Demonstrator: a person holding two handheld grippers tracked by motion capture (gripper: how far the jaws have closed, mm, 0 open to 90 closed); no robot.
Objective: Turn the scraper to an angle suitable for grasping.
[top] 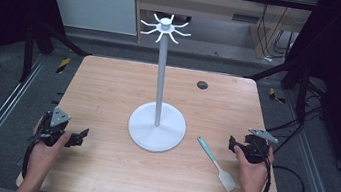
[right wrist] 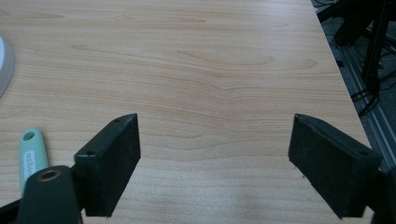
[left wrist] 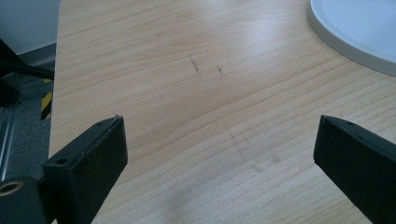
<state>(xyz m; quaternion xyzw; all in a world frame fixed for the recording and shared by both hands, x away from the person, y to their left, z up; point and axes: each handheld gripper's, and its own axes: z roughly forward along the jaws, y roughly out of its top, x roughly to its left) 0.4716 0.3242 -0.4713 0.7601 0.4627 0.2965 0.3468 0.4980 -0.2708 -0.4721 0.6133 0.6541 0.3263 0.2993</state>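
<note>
Pale wood tabletop (top: 108,92) carries one white hook stand (top: 157,124) at its middle and one spatula (top: 216,164) just right of the stand's base. Your right claw (top: 233,144) is the nearer one; the spatula lies just to its left, long axis slanting from green handle (right wrist: 32,156), far end, to white blade nearest you. Both claws, right and left (top: 81,137), stand wide open, holding nothing.

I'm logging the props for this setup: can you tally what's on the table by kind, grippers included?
White hook stand: 1
Spatula with mint-green handle: 1
Handheld grippers: 2, the left gripper and the right gripper, both with jaws apart and nothing between them
Total: 4
</note>
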